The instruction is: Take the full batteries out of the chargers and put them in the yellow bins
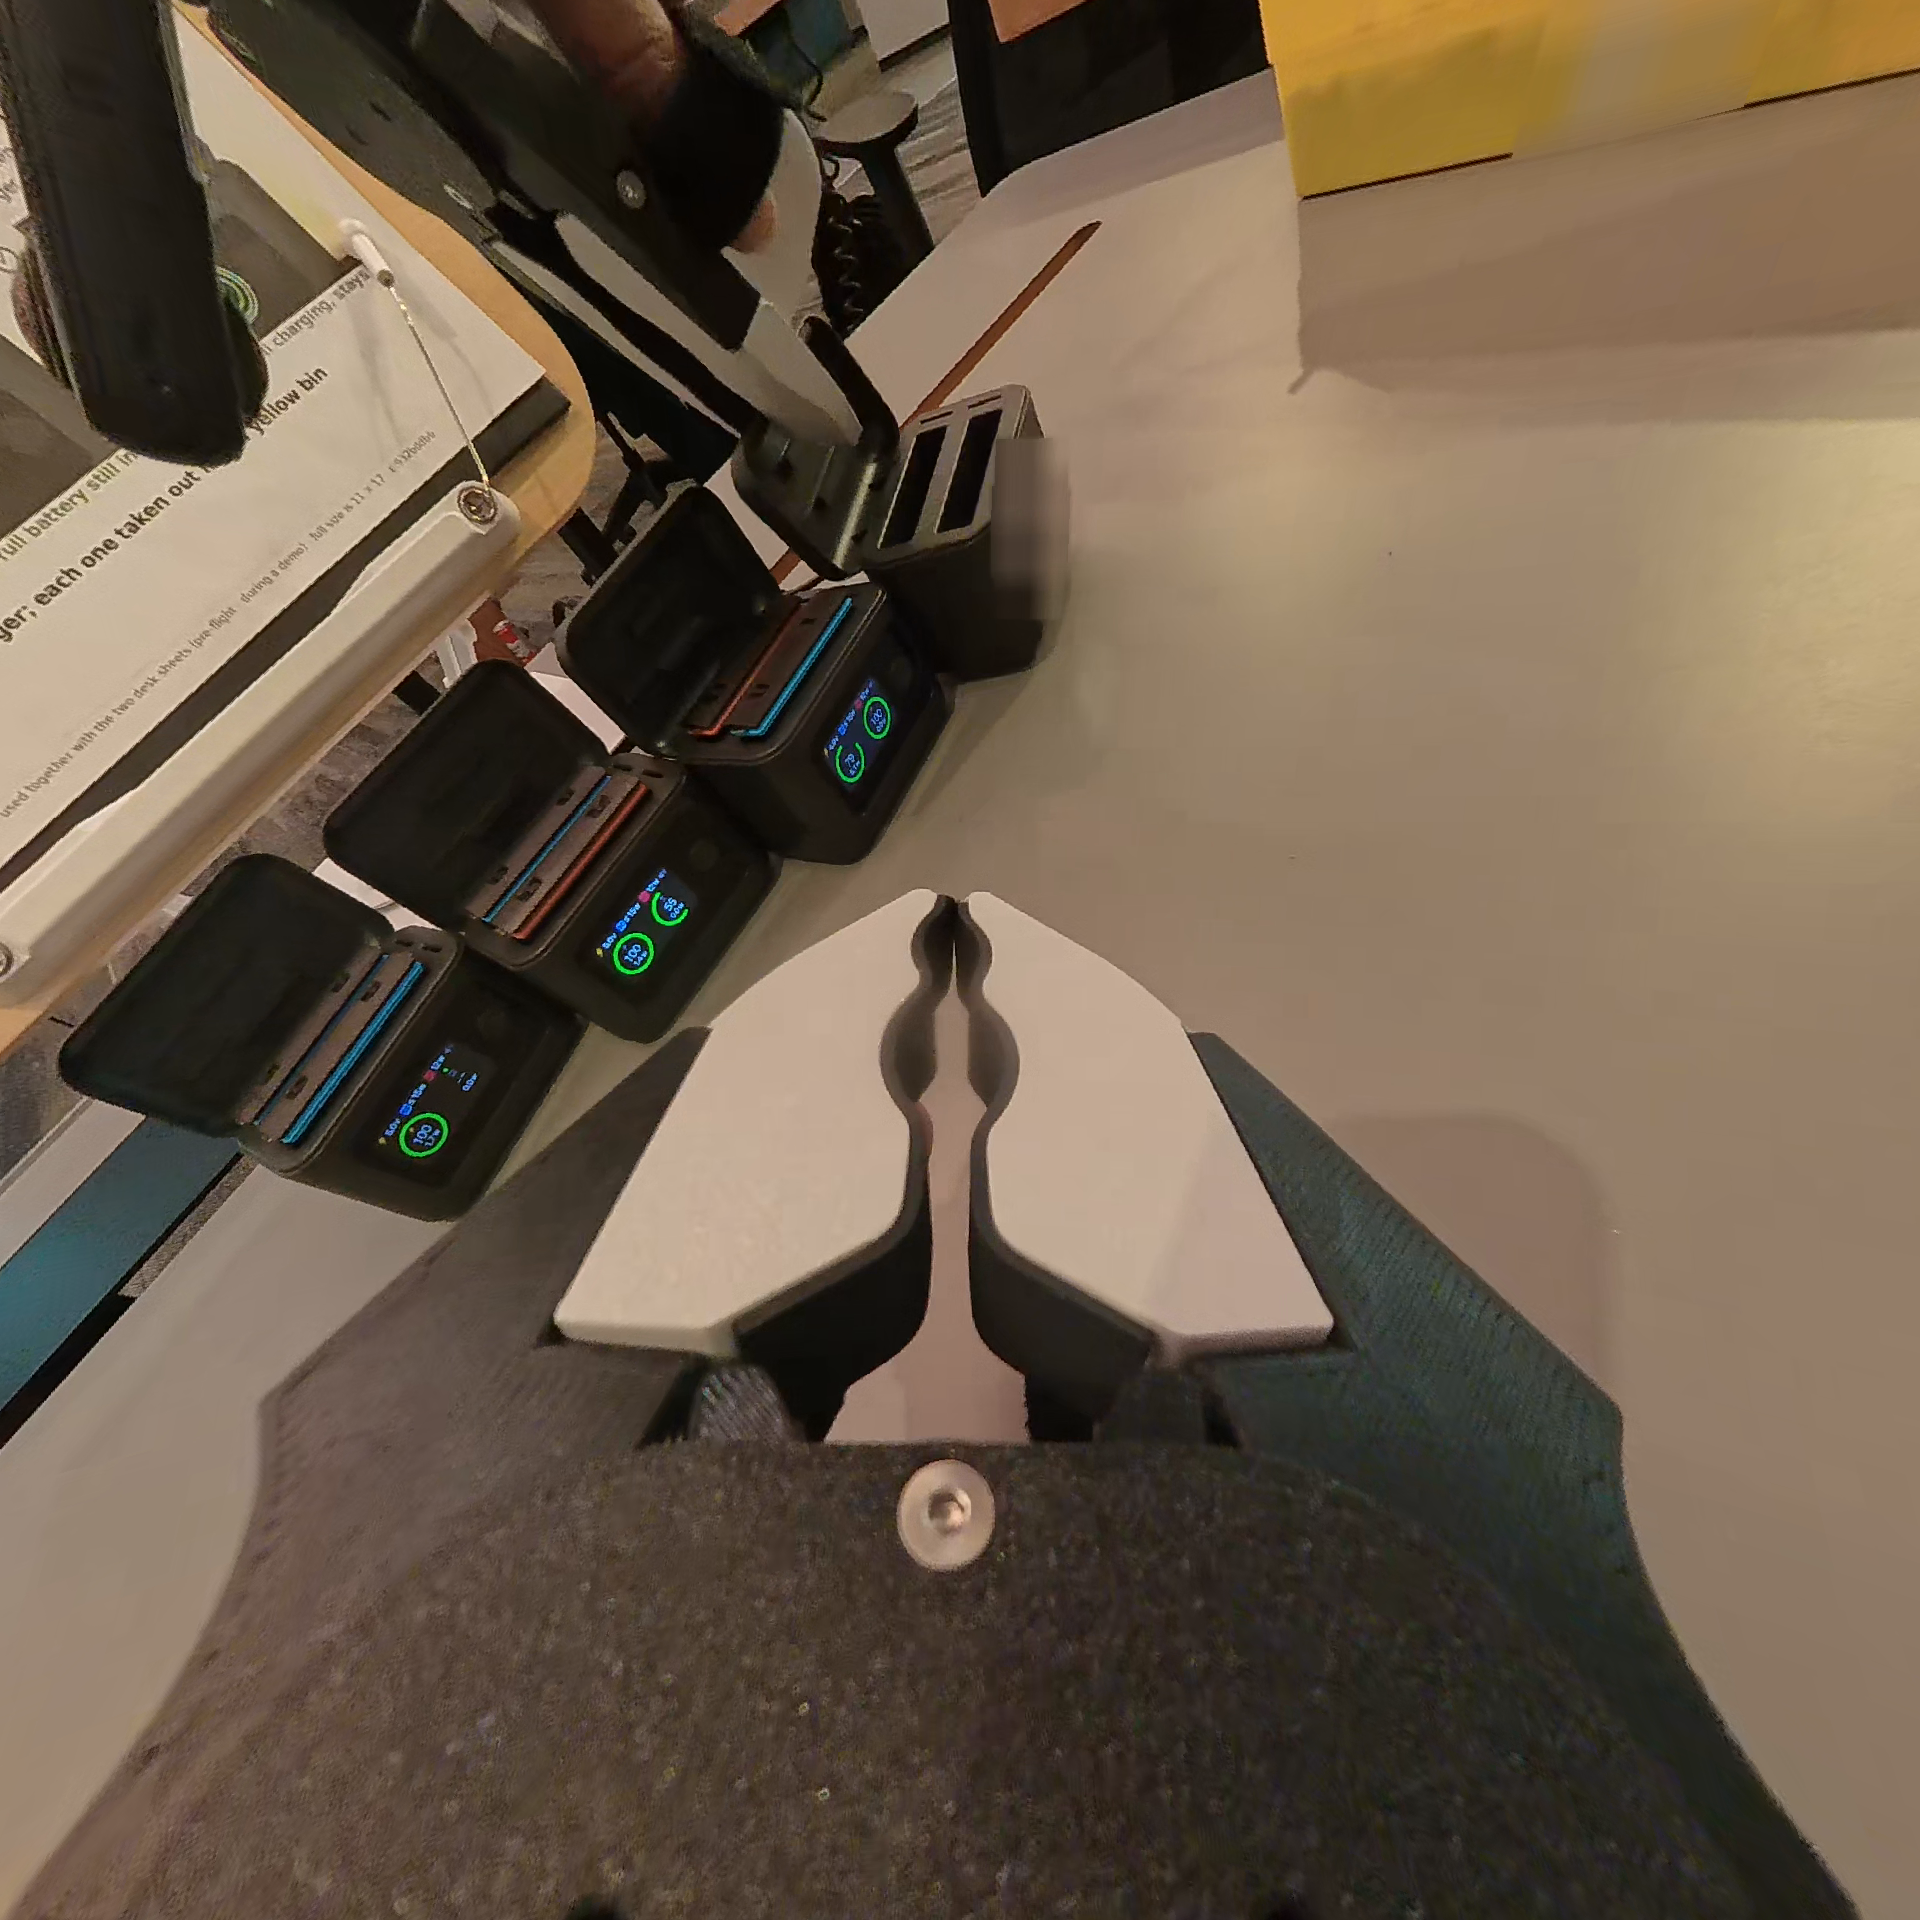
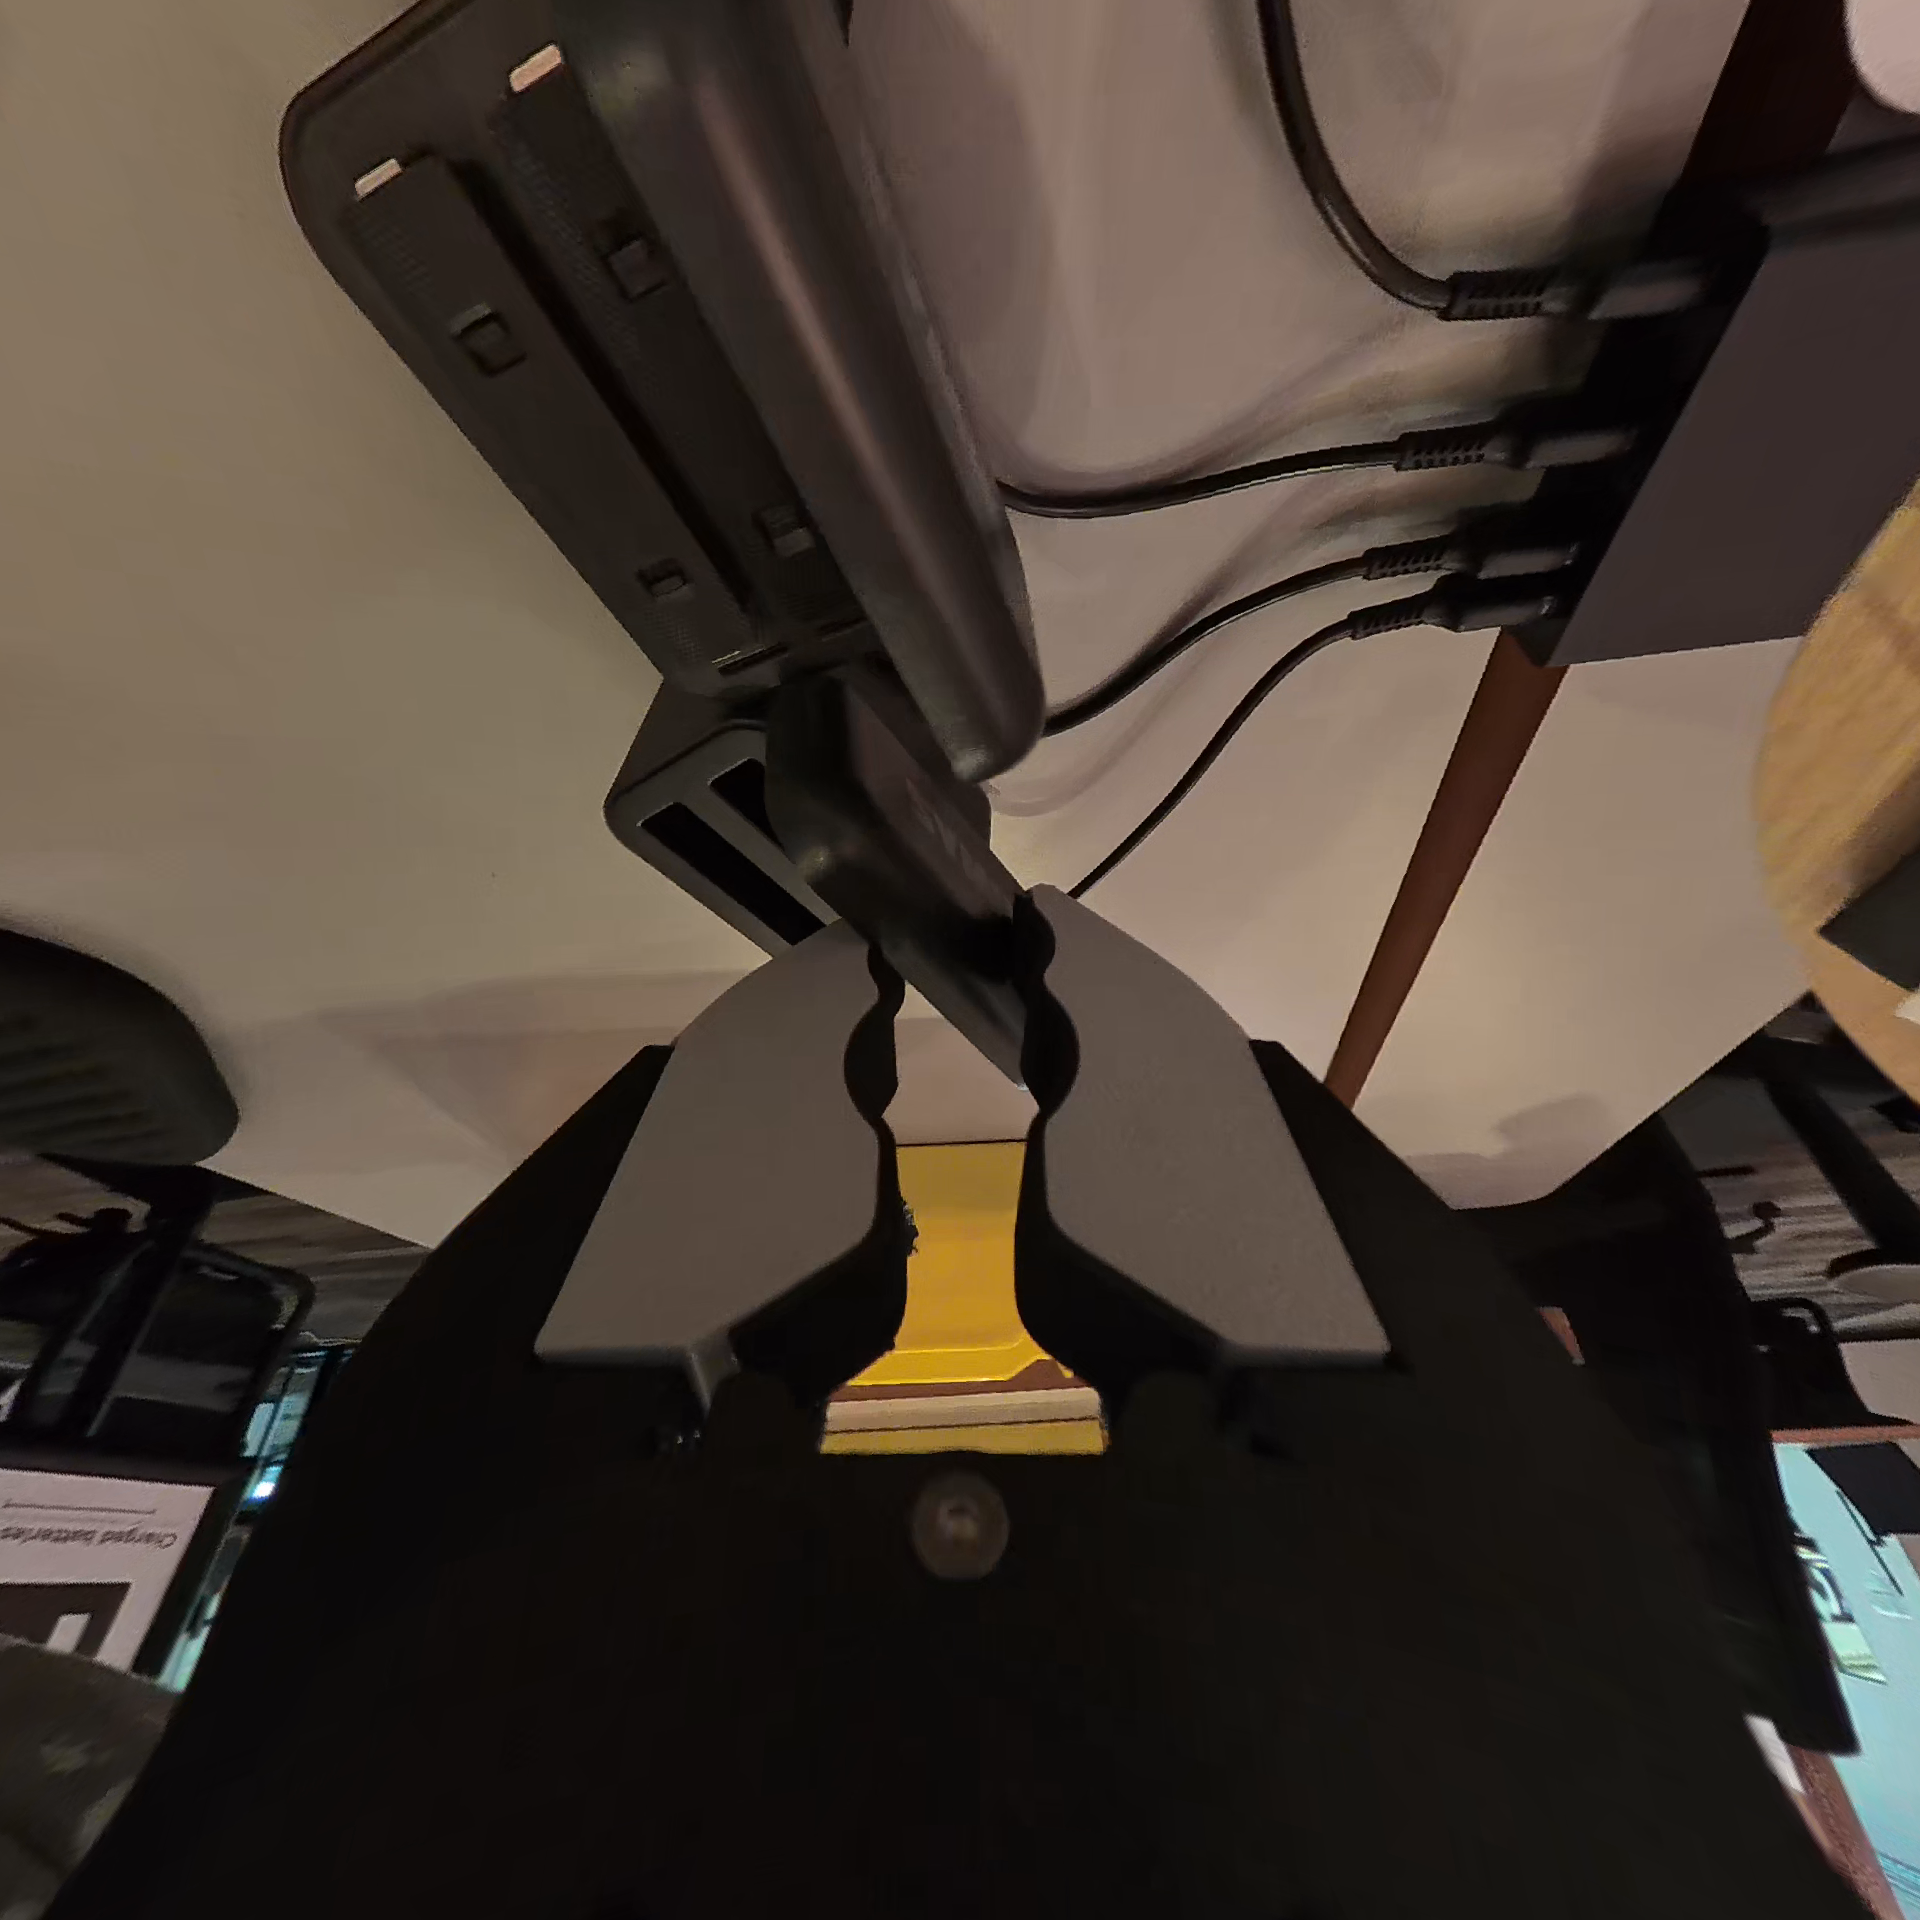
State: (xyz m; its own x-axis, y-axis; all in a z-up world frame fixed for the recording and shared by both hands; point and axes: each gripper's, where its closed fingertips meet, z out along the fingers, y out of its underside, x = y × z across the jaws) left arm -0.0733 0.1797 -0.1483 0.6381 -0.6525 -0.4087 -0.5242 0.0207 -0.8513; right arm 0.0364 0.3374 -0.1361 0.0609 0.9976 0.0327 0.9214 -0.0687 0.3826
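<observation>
Right claw (image 2: pixel 951 961) grips a flat black battery (image 2: pixel 914 883) by its end, tilted, just over the slotted top of the end charger (image 2: pixel 717 831). Same battery (image 1: pixel 821 488) shows far off in the left wrist view, beside that open-slot charger (image 1: pixel 966 520). Left claw (image 1: pixel 948 914) hovers over the pale smooth counter (image 1: pixel 1455 831), wavy-edged tips nearly closed, nothing in them. Three boxy black chargers with flipped-up lids and lit screens sit in a row: nearest (image 1: pixel 416 1091), middle (image 1: pixel 623 914), far (image 1: pixel 810 727). Yellow bin (image 1: pixel 1558 83) well apart at the counter's far side. Black cables (image 2: pixel 1247 582) run into a matte hub (image 2: pixel 1714 468).
</observation>
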